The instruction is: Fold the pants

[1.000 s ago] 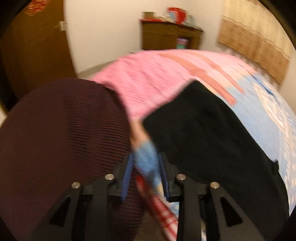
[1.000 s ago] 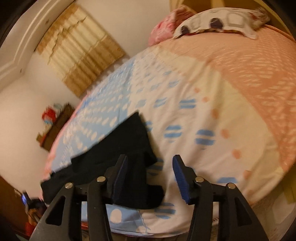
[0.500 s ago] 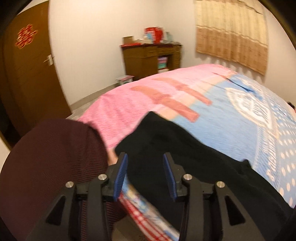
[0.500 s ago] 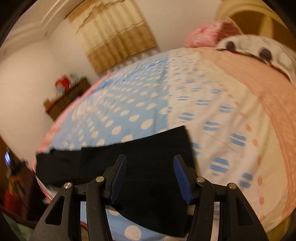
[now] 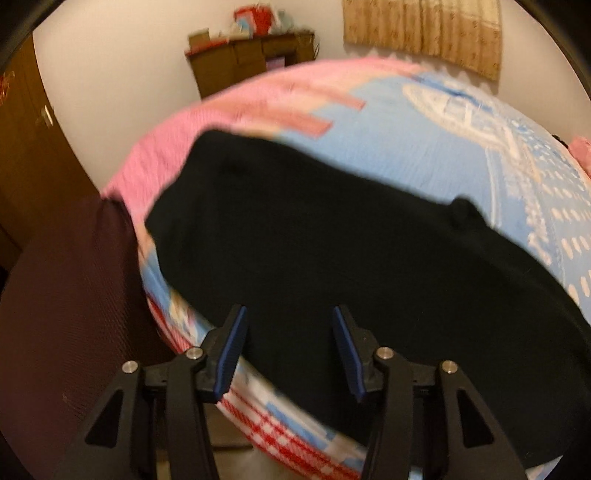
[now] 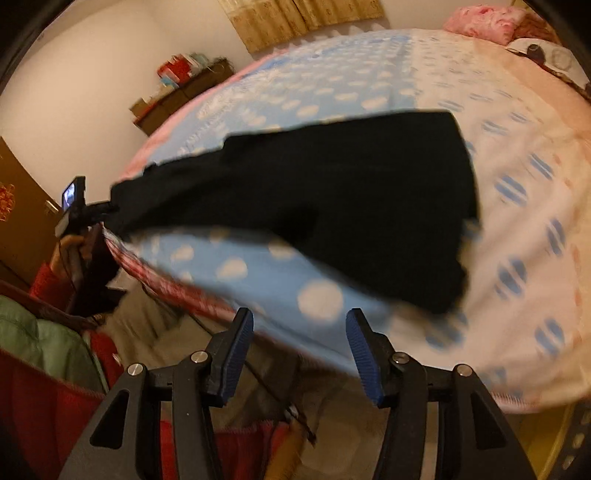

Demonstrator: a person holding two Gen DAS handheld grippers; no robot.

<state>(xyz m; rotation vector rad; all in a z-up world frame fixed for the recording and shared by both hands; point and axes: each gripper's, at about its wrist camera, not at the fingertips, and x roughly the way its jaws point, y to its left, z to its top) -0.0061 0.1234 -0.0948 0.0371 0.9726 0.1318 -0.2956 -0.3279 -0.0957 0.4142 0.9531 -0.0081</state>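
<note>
Bed (image 5: 424, 155) under pink, blue and dotted cover. Brown cabinet (image 5: 251, 59) against far wall, red boxes (image 5: 258, 22) on top. Beige curtain (image 5: 424, 33) right of it. Wooden door (image 5: 22, 147) left. Pink pillow (image 6: 480, 18) at head end.

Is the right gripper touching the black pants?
Apart. The right wrist view shows the right gripper open over the bed's edge, with blue spotted bedspread between it and the pants.
</note>
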